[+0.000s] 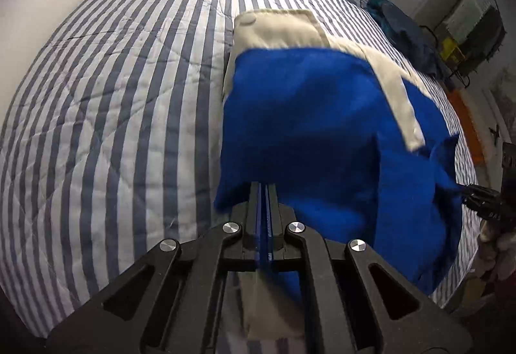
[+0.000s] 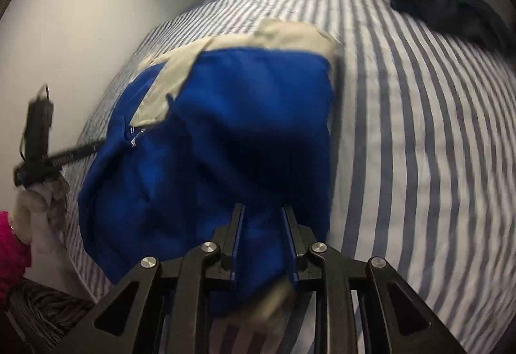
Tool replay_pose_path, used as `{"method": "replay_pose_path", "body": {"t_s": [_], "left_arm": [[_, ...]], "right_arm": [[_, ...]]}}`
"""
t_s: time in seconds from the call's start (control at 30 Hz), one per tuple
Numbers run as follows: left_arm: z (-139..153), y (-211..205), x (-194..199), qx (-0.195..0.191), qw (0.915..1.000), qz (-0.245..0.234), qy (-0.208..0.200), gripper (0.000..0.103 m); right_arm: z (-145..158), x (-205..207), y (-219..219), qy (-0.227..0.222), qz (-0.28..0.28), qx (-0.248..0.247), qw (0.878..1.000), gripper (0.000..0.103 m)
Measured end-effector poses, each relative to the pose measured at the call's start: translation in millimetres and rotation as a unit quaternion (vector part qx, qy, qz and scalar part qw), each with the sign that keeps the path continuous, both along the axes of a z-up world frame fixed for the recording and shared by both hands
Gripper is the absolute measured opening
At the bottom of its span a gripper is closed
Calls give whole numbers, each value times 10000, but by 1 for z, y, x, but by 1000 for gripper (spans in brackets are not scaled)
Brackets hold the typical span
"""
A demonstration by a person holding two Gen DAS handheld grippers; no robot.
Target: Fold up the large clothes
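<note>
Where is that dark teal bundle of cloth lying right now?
The dark teal bundle lies on the striped bedspread near the bed's far right edge, beyond the blue and cream garment; the right wrist view shows it upper right.

Left wrist view: looks steeply down along its claw [image 1: 265, 192], close over the striped bed [image 1: 113, 115]. Right wrist view: same downward tilt, equally close. Shared: blue-and-cream garment [image 1: 322, 134] and bed; each view catches the other claw [image 2: 96, 147] at its edge.

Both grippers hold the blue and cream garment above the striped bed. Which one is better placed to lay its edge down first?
Probably left. The left gripper pinches a thin edge of the garment; the right gripper holds a thick bunch.
</note>
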State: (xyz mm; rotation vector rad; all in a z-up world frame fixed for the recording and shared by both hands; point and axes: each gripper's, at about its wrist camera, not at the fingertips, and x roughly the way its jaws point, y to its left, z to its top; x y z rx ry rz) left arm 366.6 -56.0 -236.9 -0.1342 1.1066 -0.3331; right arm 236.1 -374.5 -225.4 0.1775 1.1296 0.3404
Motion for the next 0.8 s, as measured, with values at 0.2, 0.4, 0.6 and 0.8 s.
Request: {"method": "replay_pose_path", "body": {"t_s": [0.2, 0.4, 0.6, 0.8], "left_arm": [[17, 32, -28, -298, 9994, -48, 158, 12], [37, 85, -21, -1675, 9835, 672, 78, 69], [-4, 107, 8, -2875, 9471, 1037, 977, 69], [-30, 106, 24, -3015, 9405, 925, 1264, 69]], "right_arm": [[20, -32, -20, 238, 172, 89, 9995, 28], [57, -35, -54, -848, -164, 426, 9954, 86], [32, 4, -64, -548, -256, 1075, 9924, 90], [-3, 32, -59, -25, -84, 1289, 9916, 90]]}}
